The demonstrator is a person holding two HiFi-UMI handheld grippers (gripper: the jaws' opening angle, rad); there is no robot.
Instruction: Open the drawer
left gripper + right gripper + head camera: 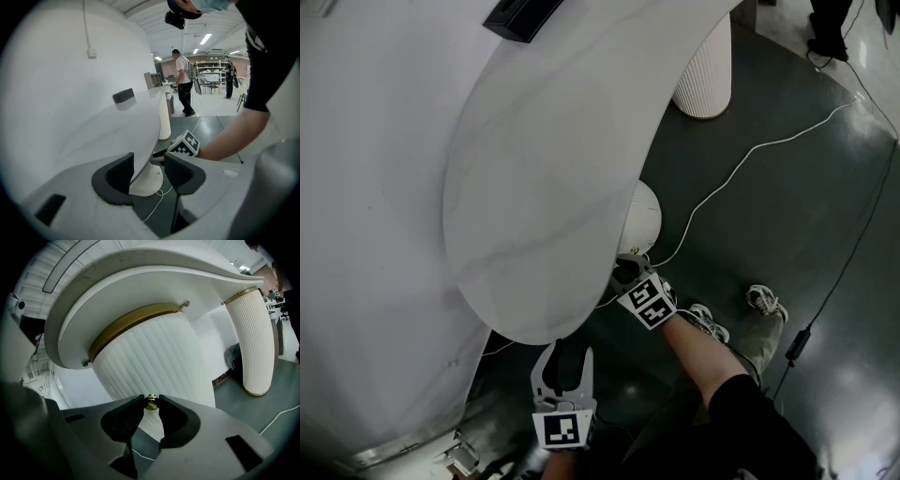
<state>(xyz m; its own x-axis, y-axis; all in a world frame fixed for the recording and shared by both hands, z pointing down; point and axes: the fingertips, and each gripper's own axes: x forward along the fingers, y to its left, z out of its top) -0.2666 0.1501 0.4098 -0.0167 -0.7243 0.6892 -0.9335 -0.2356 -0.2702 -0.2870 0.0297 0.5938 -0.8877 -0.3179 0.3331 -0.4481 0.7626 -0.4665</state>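
Under the white curved tabletop (553,169) sits a fluted white drawer front (154,357) with a brass band (131,319) along its top. A small brass knob (151,402) sticks out of it. My right gripper (151,400) is shut on that knob, both pads pressing its sides. In the head view the right gripper (626,272) reaches under the table's edge and the knob is hidden. My left gripper (567,354) hangs open just below the table's rim, gripping nothing. From the left gripper (149,171) view, the tabletop's edge shows beyond the jaws.
A fluted white column leg (705,66) stands further back. A white cable (750,155) trails over the dark floor. A black box (520,17) lies on the tabletop. The person's shoes (766,300) are at the right. Other people stand far off (185,79).
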